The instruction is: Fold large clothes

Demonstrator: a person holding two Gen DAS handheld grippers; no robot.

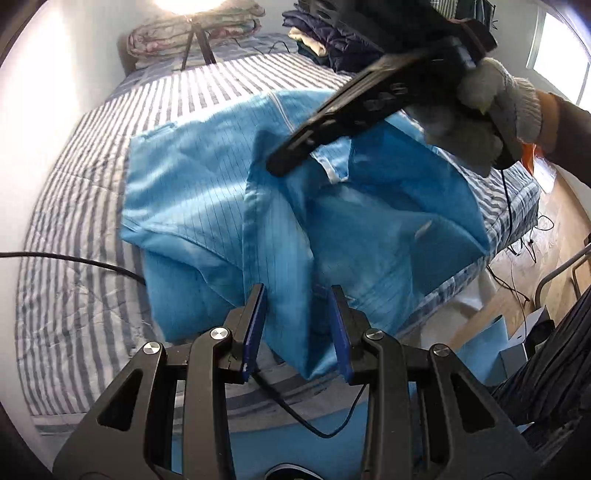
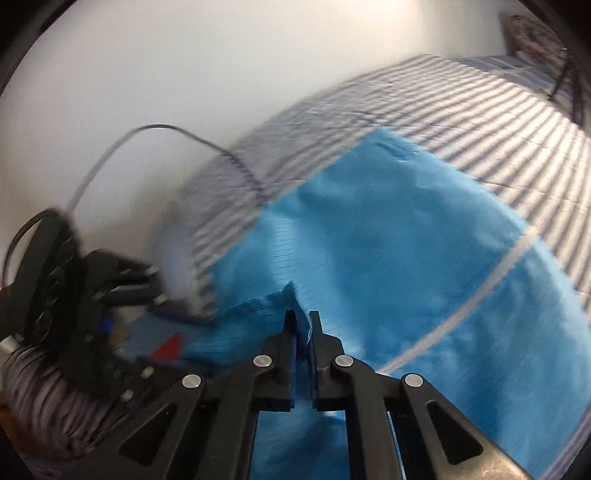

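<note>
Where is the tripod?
In the left wrist view, the tripod stands at the top left on the striped bed, beside the folded quilt.

no readable text, labels or numbers

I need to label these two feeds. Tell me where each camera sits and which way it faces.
Left wrist: on the left claw, looking down its fingers at the blue garment on the striped bed; the gloved hand and right claw show.
Right wrist: on the right claw, looking down and across the bed toward the wall; the left claw's body shows.
Shared: garment, bed, each other's claw.
</note>
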